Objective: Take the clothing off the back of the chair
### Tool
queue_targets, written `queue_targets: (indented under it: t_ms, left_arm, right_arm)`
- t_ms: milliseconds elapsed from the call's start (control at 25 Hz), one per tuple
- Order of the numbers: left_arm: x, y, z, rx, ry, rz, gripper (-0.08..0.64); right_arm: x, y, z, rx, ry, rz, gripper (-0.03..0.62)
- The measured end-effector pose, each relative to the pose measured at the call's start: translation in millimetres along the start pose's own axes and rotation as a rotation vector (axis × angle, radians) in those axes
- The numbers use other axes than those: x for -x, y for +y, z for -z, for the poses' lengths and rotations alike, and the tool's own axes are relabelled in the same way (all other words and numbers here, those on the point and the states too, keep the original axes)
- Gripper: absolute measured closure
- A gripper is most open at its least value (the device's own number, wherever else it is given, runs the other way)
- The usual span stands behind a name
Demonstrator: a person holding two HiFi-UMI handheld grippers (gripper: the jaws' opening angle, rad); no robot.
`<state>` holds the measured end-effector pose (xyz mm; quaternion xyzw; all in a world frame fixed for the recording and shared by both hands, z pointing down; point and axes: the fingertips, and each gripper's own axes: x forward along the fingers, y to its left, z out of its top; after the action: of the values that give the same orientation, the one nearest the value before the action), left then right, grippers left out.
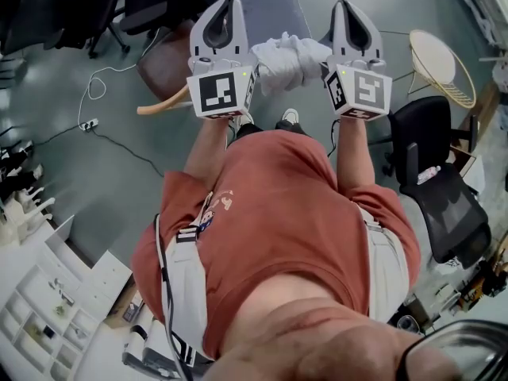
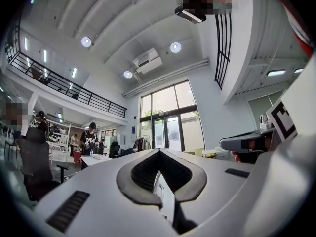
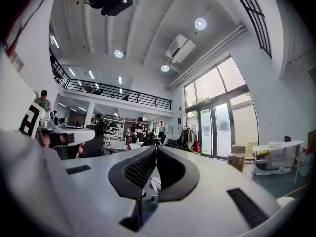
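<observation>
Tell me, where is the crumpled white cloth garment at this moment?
In the head view the crumpled white cloth garment shows at top centre, between the left gripper and the right gripper, ahead of the person's shoes.

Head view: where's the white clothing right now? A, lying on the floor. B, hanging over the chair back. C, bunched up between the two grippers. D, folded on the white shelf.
C: the white clothing sits bunched up between the left gripper and the right gripper, held out in front of the person.
</observation>
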<state>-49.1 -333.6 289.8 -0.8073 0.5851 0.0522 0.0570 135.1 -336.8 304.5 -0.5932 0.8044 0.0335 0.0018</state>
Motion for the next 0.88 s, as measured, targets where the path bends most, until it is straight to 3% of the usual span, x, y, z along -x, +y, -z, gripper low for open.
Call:
queue_targets:
  t_ms: [320, 520, 680, 760, 880]
  left_arm:
    - [3.8, -10.0, 37.3, -0.009, 0.037, -0.004, 0.546]
    - [17.0, -15.4, 73.2, -0.002, 0.119, 0.01, 0.546]
    - [24.6, -18.2, 92.4, 0.011, 0.127, 0.01, 0.546]
    - [30.1, -18.6, 103.9, 0.014, 0.151, 0.01, 0.546]
    - [36.5, -17.5, 114.2, 0.014, 0.17, 0.011, 0.546]
  right_arm:
    - [-0.3, -2.2, 46.2, -0.009, 0.103, -0.04, 0.569]
    - [8.0, 11.5, 104.6, -0.017, 0.237, -0.097, 0.568]
    - [19.2, 19.8, 153.7, -0.011, 0.352, -0.133, 0.565]
    - [26.9, 24.5, 178.0, -0.005, 0.414, -0.156, 0.538]
    - [38.2, 35.2, 209.6, -0.008, 0.509, -0.218, 0.443]
